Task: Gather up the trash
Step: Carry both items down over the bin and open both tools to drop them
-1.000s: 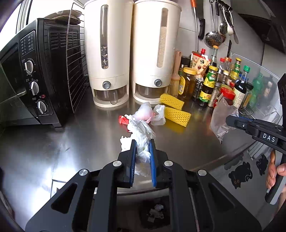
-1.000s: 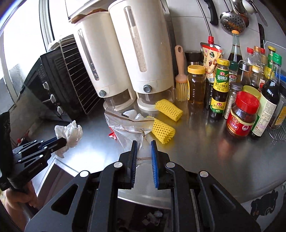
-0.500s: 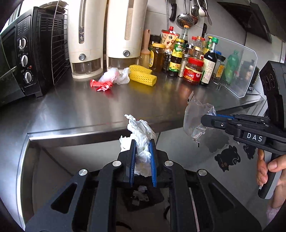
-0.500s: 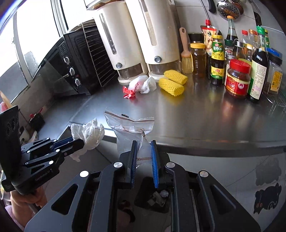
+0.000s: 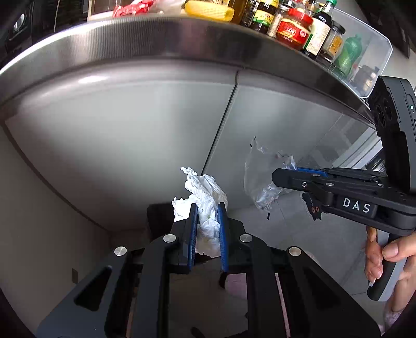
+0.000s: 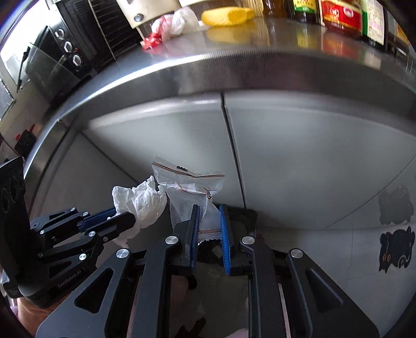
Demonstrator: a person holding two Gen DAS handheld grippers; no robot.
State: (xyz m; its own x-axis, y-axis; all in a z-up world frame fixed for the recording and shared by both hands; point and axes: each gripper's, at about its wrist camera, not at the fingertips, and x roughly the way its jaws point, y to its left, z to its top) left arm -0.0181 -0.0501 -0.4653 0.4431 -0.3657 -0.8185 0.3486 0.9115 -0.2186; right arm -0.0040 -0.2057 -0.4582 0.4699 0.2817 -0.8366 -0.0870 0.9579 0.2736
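My left gripper [image 5: 207, 208] is shut on a crumpled white tissue [image 5: 204, 192], held in front of the grey cabinet doors, below the counter edge. My right gripper [image 6: 209, 210] is shut on a clear zip bag [image 6: 191, 187] with a red seal line. In the left wrist view the right gripper [image 5: 286, 176] comes in from the right with the clear zip bag [image 5: 262, 179] hanging from it. The right wrist view shows the left gripper [image 6: 122, 215] at lower left with the tissue [image 6: 140, 200]. A dark bin [image 6: 244, 215] lies mostly hidden behind the fingers. More trash stays on the counter: a red wrapper [image 6: 152, 41], a white wad [image 6: 176, 22] and yellow foam nets [image 6: 226, 15].
The steel counter edge [image 5: 161, 39] runs overhead, with cabinet doors [image 5: 145, 135] right ahead. Sauce jars and bottles [image 5: 293, 26] stand at the counter's right, a black oven [image 6: 67, 49] at its left. Cat stickers [image 6: 395, 249] mark the lower cabinet. A hand [image 5: 382, 254] grips the right tool's handle.
Both grippers have dropped from counter height to below the counter edge, carrying the tissue and the zip bag. The counter now sits at the top of both views.
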